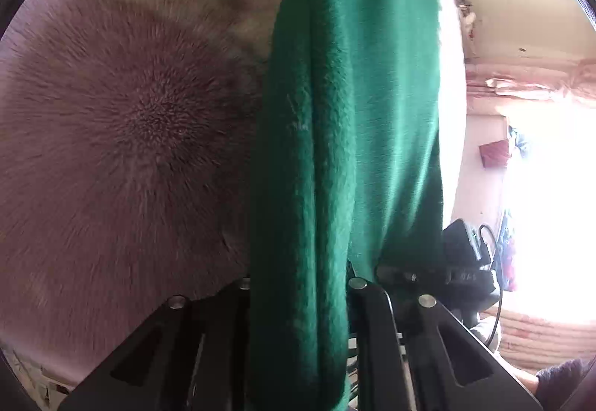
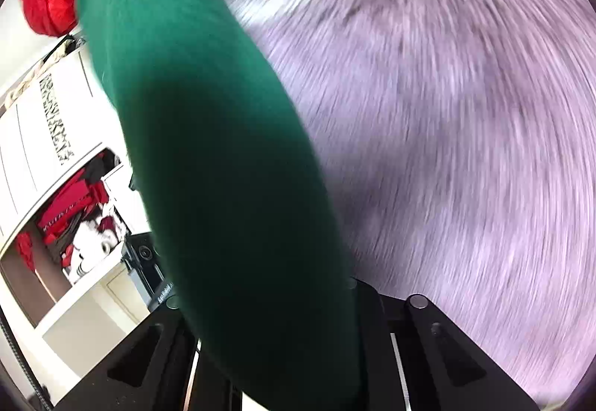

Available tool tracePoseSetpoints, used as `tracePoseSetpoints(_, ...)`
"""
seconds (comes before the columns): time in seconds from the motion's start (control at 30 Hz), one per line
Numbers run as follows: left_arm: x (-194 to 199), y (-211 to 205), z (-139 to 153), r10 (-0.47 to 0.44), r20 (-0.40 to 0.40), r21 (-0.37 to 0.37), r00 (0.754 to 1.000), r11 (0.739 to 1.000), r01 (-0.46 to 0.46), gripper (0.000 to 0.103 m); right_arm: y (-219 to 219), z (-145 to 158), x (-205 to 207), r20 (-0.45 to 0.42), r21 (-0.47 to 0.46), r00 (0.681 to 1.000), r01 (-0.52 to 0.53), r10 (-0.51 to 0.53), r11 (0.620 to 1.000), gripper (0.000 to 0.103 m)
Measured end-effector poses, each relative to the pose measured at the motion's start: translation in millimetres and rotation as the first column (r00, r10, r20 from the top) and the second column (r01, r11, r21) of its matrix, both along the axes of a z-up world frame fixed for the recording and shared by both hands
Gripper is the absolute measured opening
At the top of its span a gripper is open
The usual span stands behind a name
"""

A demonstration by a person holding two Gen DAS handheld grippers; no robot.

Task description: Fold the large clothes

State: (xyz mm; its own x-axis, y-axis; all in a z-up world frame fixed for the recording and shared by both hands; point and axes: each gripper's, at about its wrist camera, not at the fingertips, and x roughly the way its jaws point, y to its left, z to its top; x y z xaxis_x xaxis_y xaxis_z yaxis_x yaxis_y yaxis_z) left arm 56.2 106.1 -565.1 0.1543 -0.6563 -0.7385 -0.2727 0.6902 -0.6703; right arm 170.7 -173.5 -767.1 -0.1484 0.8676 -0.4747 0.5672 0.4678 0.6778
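Green fleece garment (image 1: pixel 335 135) bunches thick and fuzzy between my left gripper's (image 1: pixel 298 299) fingers, clamped tight, hanging over the shaggy mauve fur blanket (image 1: pixel 123 135); through my right wrist view, my right gripper (image 2: pixel 268 303) likewise pinches another fold of that green fleece above the fur

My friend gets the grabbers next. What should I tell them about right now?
Left gripper: shut on the green garment, fabric pinched between its fingers and hanging forward from it.
Right gripper: also shut on the green garment.
The garment is lifted off the furry pink-grey blanket, held by both grippers.
Done: both grips taken.
Left: no fold shows from here; how the rest of the garment hangs is out of view. Lay it on the blanket, fold it, then let go.
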Motion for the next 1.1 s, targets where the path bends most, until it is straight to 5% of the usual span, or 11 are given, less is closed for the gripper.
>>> tracePoseSetpoints(0.2, -73, -9, 64, -0.046, -0.121, -0.04, 0.992, 0.998, 0.042, 0.012, -23, 64, -99, -0.18, 0.069, 0.984, 0.019, -0.006, 0.997, 0.012)
tracePoseSetpoints(0.33, -50, 1, 110, -0.004, -0.073, -0.063, 0.997, 0.998, 0.0, 0.012, -13, 98, -96, -0.187, 0.119, 0.982, 0.038, -0.015, 0.992, 0.012)
tracePoseSetpoints(0.47, 37, -5, 156, -0.033, 0.144, -0.015, 0.989, 0.999, 0.035, 0.012, -16, 133, -13, -0.035, 0.163, 0.997, 0.075, -0.07, 0.984, 0.012)
tracePoseSetpoints(0.63, 163, 0, 150, -0.035, 0.277, 0.011, 0.96, 0.999, 0.033, 0.012, -26, 154, 155, 0.217, 0.119, 0.969, 0.093, -0.117, 0.989, 0.012)
tracePoseSetpoints(0.73, 241, 3, 92, -0.023, 0.227, -0.005, 0.974, 1.0, 0.025, 0.013, -16, 122, 248, 0.26, 0.062, 0.959, 0.096, -0.109, 0.993, 0.011)
tracePoseSetpoints(0.87, 299, 12, 15, -0.02, 0.012, -0.018, 1.0, 1.0, 0.021, 0.013, -11, 48, 307, 0.11, -0.022, 0.99, 0.086, -0.083, 0.996, 0.012)
tracePoseSetpoints(0.97, 299, 17, 16, -0.031, -0.029, -0.046, 0.999, 0.999, 0.029, 0.015, -12, 38, 314, 0.075, -0.028, 0.995, 0.063, -0.061, 0.998, 0.013)
tracePoseSetpoints(1.1, 288, 15, 51, -0.055, 0.002, -0.037, 0.998, 0.998, 0.055, 0.018, -13, 52, 321, 0.064, 0.058, 0.997, 0.047, -0.051, 0.997, 0.022)
